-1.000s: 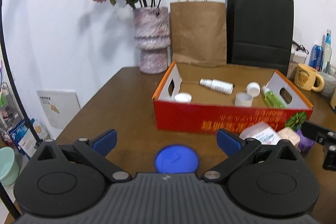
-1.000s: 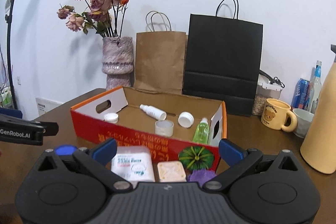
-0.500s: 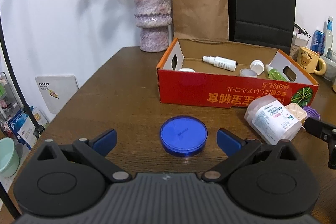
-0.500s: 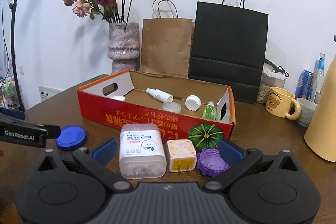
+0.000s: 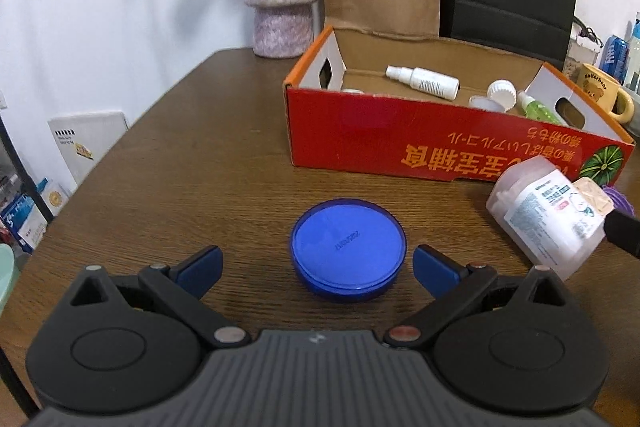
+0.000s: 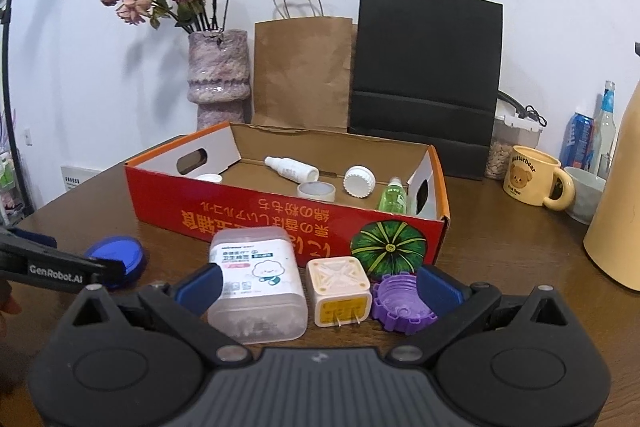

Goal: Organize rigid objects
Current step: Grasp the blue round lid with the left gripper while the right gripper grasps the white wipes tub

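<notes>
Just ahead of left claw [image 5: 316, 263], blue lid [image 5: 347, 254]

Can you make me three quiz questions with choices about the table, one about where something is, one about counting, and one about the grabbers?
1. Where is the blue lid?
A. in the box
B. on the table, before the left gripper
C. in the mug

2. How many things lie in a row outside the box, before the right gripper?
A. one
B. three
C. five

3. How are the left gripper's jaws?
A. open
B. shut on the lid
C. shut on nothing

Answers: 1 B, it rests on bare wood, outside the box. 2 B, a tub, a cube and a purple cap. 3 A, its fingers stand apart, wider than the lid.
</notes>
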